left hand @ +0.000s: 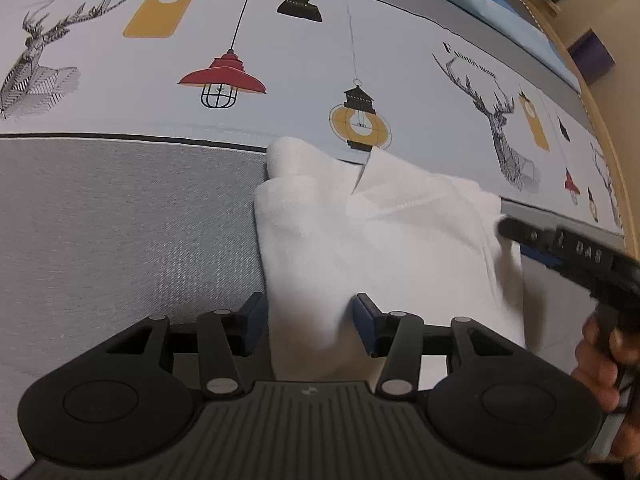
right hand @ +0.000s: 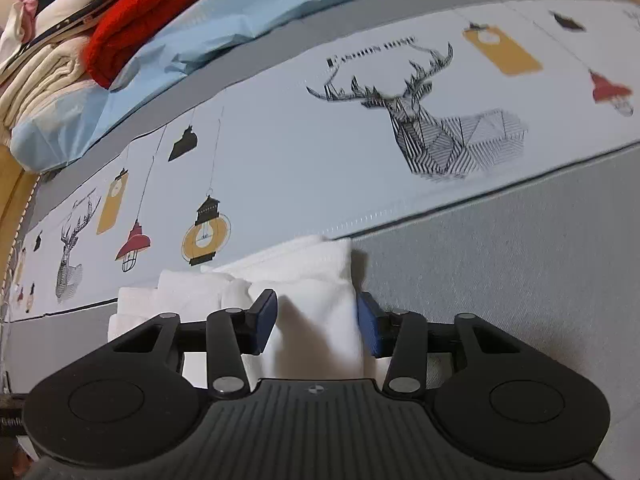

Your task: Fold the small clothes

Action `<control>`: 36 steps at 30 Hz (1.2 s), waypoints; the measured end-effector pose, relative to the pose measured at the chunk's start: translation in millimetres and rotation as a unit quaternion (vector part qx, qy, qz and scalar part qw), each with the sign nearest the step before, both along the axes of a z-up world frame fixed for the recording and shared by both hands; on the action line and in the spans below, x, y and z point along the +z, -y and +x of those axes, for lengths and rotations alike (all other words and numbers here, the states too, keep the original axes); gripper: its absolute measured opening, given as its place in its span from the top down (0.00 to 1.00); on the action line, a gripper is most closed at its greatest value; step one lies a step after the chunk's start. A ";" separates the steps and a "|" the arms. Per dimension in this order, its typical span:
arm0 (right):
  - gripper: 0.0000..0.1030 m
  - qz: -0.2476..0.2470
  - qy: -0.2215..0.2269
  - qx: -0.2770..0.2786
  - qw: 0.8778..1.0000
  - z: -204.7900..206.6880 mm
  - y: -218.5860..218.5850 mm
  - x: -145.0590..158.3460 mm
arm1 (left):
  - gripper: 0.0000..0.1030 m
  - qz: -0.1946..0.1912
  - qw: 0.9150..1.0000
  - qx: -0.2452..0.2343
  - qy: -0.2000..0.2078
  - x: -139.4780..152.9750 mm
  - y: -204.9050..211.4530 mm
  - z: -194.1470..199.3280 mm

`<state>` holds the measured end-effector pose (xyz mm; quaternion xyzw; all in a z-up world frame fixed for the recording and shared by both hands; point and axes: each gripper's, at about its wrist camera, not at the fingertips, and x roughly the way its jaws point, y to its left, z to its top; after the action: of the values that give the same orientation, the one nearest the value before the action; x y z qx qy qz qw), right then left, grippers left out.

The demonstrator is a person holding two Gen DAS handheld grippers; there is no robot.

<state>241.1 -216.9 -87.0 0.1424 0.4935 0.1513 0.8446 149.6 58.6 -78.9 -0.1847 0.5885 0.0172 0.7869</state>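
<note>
A folded white cloth (left hand: pixel 372 240) lies on a bed sheet (left hand: pixel 120 220) printed with deer and lamps. The left gripper (left hand: pixel 308 324) straddles the cloth's near edge, jaws apart, pads not pressing. The right gripper (right hand: pixel 318 324) likewise straddles the cloth's (right hand: pixel 316 304) corner; I cannot tell whether it pinches.

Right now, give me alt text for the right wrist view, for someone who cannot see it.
A white garment lies bunched between the blue pads of the right gripper, on a bed sheet printed with deer heads and hanging lamps. At top left, a red knit and cream clothes are stacked on light blue fabric.
</note>
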 end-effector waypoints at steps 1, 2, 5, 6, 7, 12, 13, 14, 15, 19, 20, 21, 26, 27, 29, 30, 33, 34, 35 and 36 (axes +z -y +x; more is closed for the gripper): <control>0.84 0.000 -0.001 0.002 1.000 0.0 0.6 -0.1 | 0.47 -0.003 1.000 0.007 0.000 -1.9 -0.7 2.5; 0.90 0.000 -0.004 0.004 1.000 -0.1 1.6 -1.3 | 0.47 -0.007 1.000 0.014 -0.001 -4.1 -1.9 5.2; 0.96 -0.011 0.002 0.002 1.000 -1.6 7.4 -1.7 | 0.47 -0.017 0.999 0.033 -0.007 -11.5 -5.0 12.4; 0.96 -0.013 0.011 -0.004 1.000 -2.6 9.9 1.2 | 0.47 -0.019 0.999 0.037 -0.008 -13.3 -5.7 14.2; 0.96 -0.012 0.021 -0.017 1.000 -4.1 12.7 5.0 | 0.47 -0.022 0.999 0.038 -0.005 -14.1 -5.5 15.4; 0.96 -0.006 0.032 -0.064 0.997 -5.2 25.6 8.8 | 0.88 0.002 0.999 0.009 0.036 -6.8 -0.7 18.9; 0.95 -0.007 0.013 -0.073 0.997 -3.4 27.9 2.8 | 0.89 0.011 0.999 0.006 0.041 -5.1 0.2 18.5; 0.94 -0.011 -0.009 -0.086 0.996 -1.7 30.4 -3.3 | 0.88 0.021 0.999 0.002 0.044 -3.2 1.4 18.4; 0.87 -0.031 -0.019 -0.102 0.994 -0.7 32.1 -5.1 | 0.87 0.030 0.998 -0.002 0.048 -0.6 2.1 18.3; 0.74 -0.072 0.033 -0.118 0.990 -10.7 39.2 17.0 | 0.77 0.034 0.995 -0.021 0.090 22.8 1.7 10.2; 0.74 -0.063 0.052 -0.098 0.992 -15.4 39.0 26.8 | 0.77 0.028 0.993 -0.037 0.105 29.5 3.0 7.0; 0.74 -0.054 0.067 -0.073 0.994 -21.2 36.9 33.8 | 0.77 0.021 0.992 -0.055 0.112 33.2 4.9 4.9; 0.68 0.011 0.065 0.109 0.992 -53.9 19.2 44.5 | 0.61 0.013 0.974 -0.202 0.102 32.0 38.4 -10.7; 0.62 0.014 0.050 0.138 0.989 -59.3 15.4 40.2 | 0.60 0.027 0.967 -0.235 0.092 26.2 48.1 -14.6; 0.56 -0.021 0.021 0.182 0.983 -68.7 6.2 24.8 | 0.60 0.087 0.954 -0.281 0.056 6.7 67.0 -22.0; 0.56 -0.064 0.003 0.193 0.979 -72.1 -0.6 12.8 | 0.61 0.112 0.950 -0.287 0.046 -0.1 71.0 -24.5; 0.44 -0.129 -0.032 0.186 0.973 -76.9 2.6 -10.0 | 0.60 0.114 0.957 -0.264 0.045 3.8 70.7 -24.4; 0.44 -0.117 -0.035 0.175 0.977 -75.6 5.7 -7.3 | 0.60 0.097 0.963 -0.249 0.044 8.6 66.0 -23.8; 0.45 -0.096 -0.037 0.165 0.981 -74.9 10.8 -2.2 | 0.60 0.077 0.967 -0.240 0.047 13.7 60.0 -24.2; 0.46 -0.083 -0.035 0.161 0.983 -76.1 14.9 1.5 | 0.60 0.059 0.967 -0.240 0.054 19.1 56.3 -26.1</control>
<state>165.0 -231.7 -85.6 -0.0039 0.5503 0.2388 0.8001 123.5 2.3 -59.8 0.0086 0.5698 -0.1474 0.8084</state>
